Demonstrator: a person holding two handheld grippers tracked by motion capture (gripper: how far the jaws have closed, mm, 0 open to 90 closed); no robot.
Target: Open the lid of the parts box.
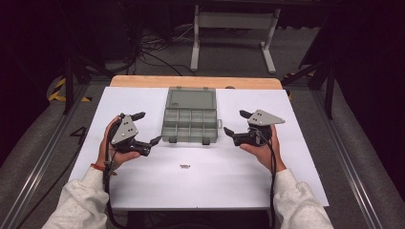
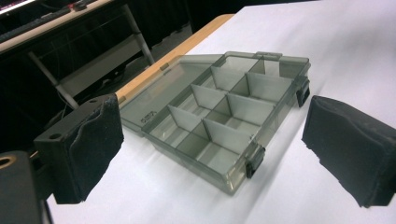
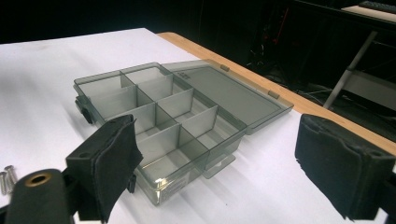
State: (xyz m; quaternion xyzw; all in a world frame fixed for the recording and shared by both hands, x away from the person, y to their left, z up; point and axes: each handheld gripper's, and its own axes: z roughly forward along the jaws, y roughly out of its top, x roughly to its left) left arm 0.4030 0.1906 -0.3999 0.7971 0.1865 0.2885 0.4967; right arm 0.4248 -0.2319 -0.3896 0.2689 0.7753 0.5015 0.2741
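Work surface: a white sheet (image 1: 143, 181) covering a table, with a strip of light wood edge (image 1: 196, 81) bare at the far side. Room beyond is dark; grey floor, tangled cables (image 1: 153, 45) and a white metal stand (image 1: 234, 28) behind the table.

Organizer box (image 1: 190, 125): translucent smoky-grey plastic, rectangular, lid laid flat open toward the far edge, thin dividers forming small compartments, black latches on the near wall. It sits at the centre of the sheet, between the two tools. All compartments appear bare.

Screws (image 1: 185, 166): small, metallic, lying on the sheet just in front of the box.

Left gripper (image 1: 145, 128): black, padded jaws wide apart, gripping nothing, just left of the box. Right gripper (image 1: 237, 122): likewise spread, nothing between its jaws, just right of the box.
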